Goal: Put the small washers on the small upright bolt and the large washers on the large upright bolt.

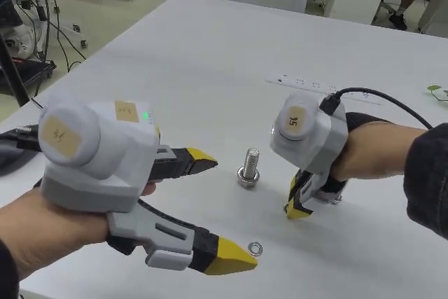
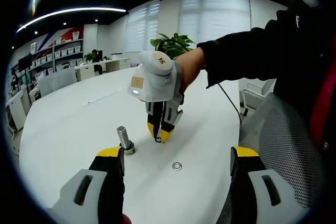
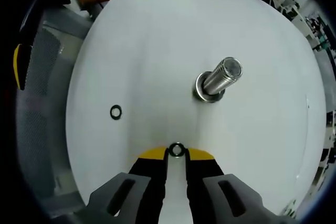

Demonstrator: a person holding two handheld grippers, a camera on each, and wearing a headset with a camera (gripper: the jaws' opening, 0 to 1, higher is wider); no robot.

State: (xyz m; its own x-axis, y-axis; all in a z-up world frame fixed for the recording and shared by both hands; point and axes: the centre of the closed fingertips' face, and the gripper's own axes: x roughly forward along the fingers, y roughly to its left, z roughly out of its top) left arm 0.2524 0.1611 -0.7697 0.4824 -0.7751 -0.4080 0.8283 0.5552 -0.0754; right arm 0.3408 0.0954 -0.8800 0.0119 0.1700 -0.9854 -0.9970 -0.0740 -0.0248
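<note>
One upright silver bolt [image 1: 249,166] [image 2: 124,139] [image 3: 218,78] stands mid-table. My right gripper [image 1: 297,208] [image 2: 159,136] [image 3: 177,153] points down at the table just right of the bolt, shut on a small dark washer [image 3: 177,149] pinched between its yellow tips. A second small washer [image 1: 255,248] [image 2: 177,166] [image 3: 116,112] lies flat on the table nearer me. My left gripper [image 1: 220,208] [image 2: 177,153] is open and holds nothing; its lower tip sits beside that loose washer, its upper tip left of the bolt.
The white table [image 1: 210,68] is round-edged and wide. A white power strip [image 1: 315,85] lies at the back right, with a black cable [image 1: 378,94] running to the right gripper. A mesh chair [image 2: 283,145] stands at the table's near edge.
</note>
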